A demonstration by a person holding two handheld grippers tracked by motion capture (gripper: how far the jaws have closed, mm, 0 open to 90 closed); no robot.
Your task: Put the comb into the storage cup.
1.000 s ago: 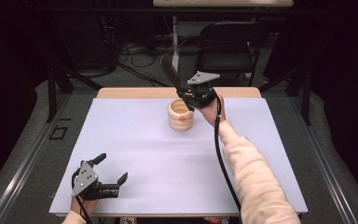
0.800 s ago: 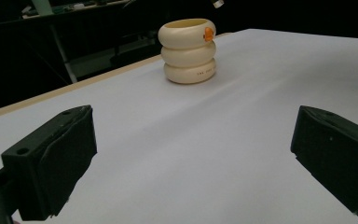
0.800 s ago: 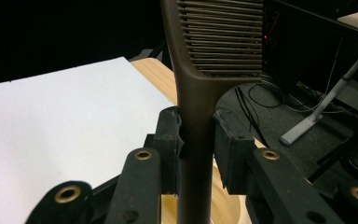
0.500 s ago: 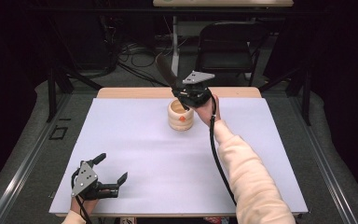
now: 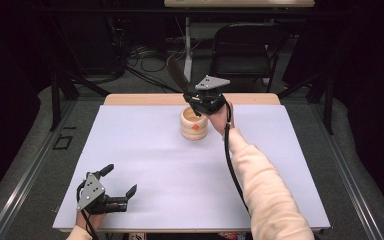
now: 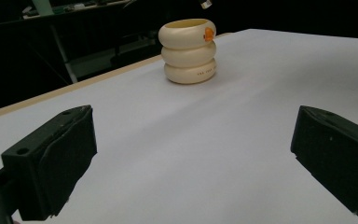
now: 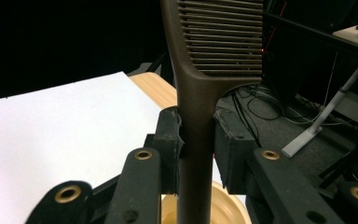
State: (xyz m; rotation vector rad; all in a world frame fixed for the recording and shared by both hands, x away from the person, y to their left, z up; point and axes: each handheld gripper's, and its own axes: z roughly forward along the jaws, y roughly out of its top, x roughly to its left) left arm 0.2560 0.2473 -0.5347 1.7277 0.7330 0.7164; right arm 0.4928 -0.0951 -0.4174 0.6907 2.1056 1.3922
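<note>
Combs rarely stood this upright: we held a brown comb by its handle, pinched between the jaws of our right hand-held gripper, its teeth pointing up and its lower end just over the mouth of a cream ribbed holder. That holder, bearing an orange mark, sat on the desk toward 12 o'clock. Our left hand-held gripper rested at about 7 o'clock, well apart from the holder, jaws spread wide with nothing between them.
</note>
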